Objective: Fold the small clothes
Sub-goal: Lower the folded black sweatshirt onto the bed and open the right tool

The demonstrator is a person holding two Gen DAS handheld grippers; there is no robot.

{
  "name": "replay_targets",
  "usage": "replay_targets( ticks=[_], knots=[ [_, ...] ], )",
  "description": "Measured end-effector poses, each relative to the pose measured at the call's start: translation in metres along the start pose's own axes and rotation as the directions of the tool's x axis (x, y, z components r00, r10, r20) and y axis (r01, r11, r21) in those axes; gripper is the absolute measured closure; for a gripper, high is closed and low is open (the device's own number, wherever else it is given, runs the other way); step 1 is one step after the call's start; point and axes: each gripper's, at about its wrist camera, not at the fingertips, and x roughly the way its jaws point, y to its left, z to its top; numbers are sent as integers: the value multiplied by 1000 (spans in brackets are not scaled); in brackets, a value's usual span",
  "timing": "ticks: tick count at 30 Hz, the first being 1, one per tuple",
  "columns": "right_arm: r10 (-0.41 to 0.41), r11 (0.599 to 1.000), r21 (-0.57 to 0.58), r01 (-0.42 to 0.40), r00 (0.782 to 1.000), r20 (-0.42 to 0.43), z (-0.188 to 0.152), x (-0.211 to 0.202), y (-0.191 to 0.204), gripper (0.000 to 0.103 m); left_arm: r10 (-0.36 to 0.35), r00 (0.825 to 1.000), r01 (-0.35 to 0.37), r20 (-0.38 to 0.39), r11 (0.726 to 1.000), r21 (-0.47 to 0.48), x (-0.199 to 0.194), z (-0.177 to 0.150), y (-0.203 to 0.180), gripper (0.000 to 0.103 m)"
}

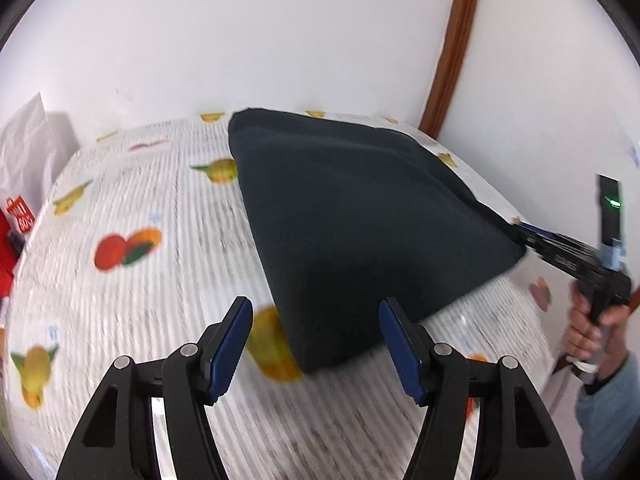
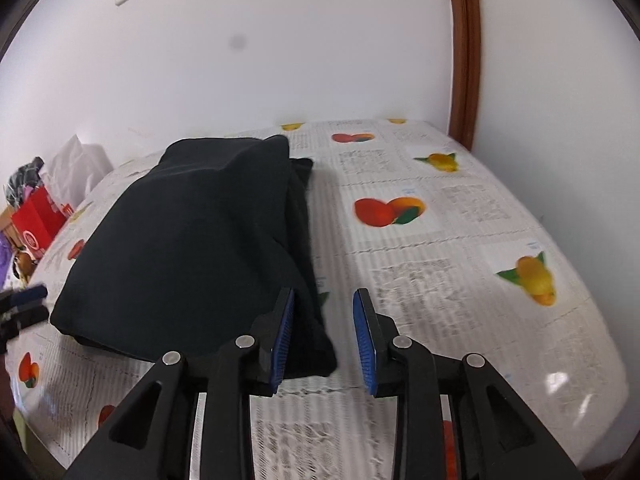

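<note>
Blue-padded jaws of the left gripper [image 1: 316, 344] fill the near edge of the left wrist view, standing wide apart with nothing clamped; the near corner of the dark garment [image 1: 360, 224] lies between and just past the pads, touching neither. At the far left of that view a red bag [image 1: 16, 224] and a white bag [image 1: 28, 140] stand by the white wall [image 1: 240, 40]. Next comes the table [image 1: 140, 300], covered in a cloth printed with text columns and fruit. The garment is folded into a thick, dark, roughly triangular bundle, lying flat on the table right of centre, its far edge close to the wall. At its right corner the right gripper [image 1: 518, 229] reaches in from the right edge, held by a hand [image 1: 588, 328] with a blue sleeve; the tips are at the cloth's edge. A brown door frame [image 1: 452, 60] rises behind.

In the right wrist view, the left gripper's tips [image 2: 24, 304] show at the far left edge, beside the garment [image 2: 192, 240], which spreads over the left half of the table [image 2: 460, 280]. The right gripper [image 2: 324, 332] has its jaws partly apart; the garment's near right corner lies just beside the left pad [image 2: 282, 340], and whether it touches is unclear. The right pad is clear of the cloth, so nothing is clamped. Right of that lies bare tablecloth.
</note>
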Motion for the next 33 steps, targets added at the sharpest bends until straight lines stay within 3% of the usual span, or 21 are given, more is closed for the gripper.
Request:
replay_targets(
  ticks=[3,7,13,15,18,23,25,29,33],
  knots=[
    [4,1000,4,-5,1000,16,5,-8,-1,72,80,997,-79,-23,996,39,22,11,2,38],
    [1,1000,-2,-1,1000,25,14,-11,-2,72,45,994,-43,-99,999,24,49,6,6,37],
    [18,1000,-12,-18,1000,-6,50,9,2,63,11,998,-10,-65,1000,24,30,23,3,39],
    [16,1000,-24,-16,1000,-12,67,21,8,57,47,998,-46,-50,998,32,28,38,6,39],
    [33,999,-21,-34,999,-40,92,43,15,57,74,996,-74,-55,997,3,35,56,18,39],
    [53,999,-7,-54,995,-88,127,85,24,60,85,993,-87,-84,996,-27,55,81,35,39],
    [113,994,21,-111,987,-111,140,105,26,64,95,992,-97,-88,995,-22,66,89,40,39],
    [138,990,61,-130,981,-136,158,138,30,64,78,993,-82,-87,996,-43,86,103,49,39],
    [175,982,107,-155,961,-212,171,181,37,64,38,993,-44,-116,998,-55,109,113,51,39]
  ],
)
